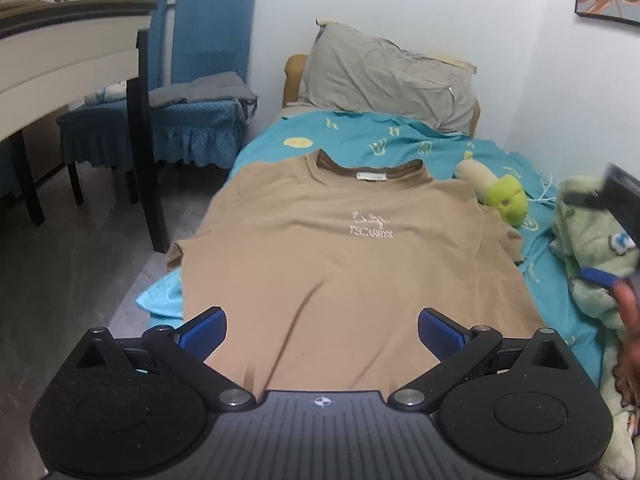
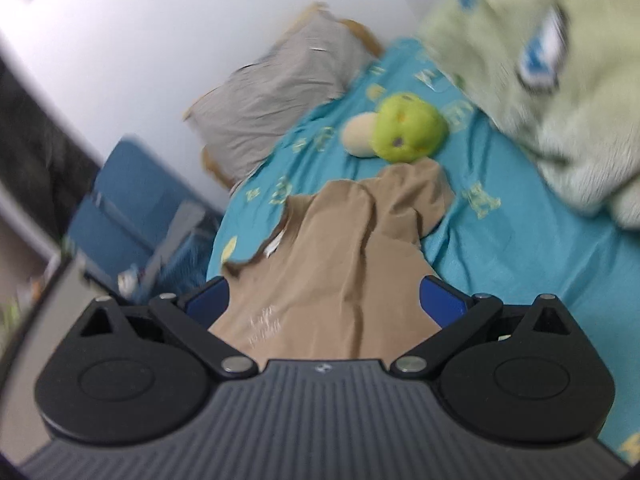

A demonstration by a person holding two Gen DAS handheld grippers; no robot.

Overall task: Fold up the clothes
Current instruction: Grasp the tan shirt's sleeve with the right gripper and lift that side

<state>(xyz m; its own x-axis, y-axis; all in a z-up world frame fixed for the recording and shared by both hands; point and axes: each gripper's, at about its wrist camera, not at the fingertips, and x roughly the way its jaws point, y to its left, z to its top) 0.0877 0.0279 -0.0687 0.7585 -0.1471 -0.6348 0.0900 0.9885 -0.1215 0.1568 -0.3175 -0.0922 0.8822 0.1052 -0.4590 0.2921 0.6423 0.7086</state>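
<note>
Both black two-finger grippers with blue pads, left gripper (image 1: 322, 334) and right gripper (image 2: 323, 302), stand spread wide, grasping nothing. Beneath them a tan cotton T-shirt (image 1: 340, 256) lies front-up (white chest print showing) on the teal patterned bedsheet (image 1: 400, 140), collar toward the grey pillow (image 1: 384, 80).

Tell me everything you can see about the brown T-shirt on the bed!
The T-shirt is tan, soft-looking cloth with a small whitish print on the chest, a round neck with a white label inside, and short sleeves. It lies spread out, front up and slightly wrinkled, on the blue bedsheet, neck toward the grey pillow. One sleeve reaches the green plush toy. Nothing is gripping it.
</note>
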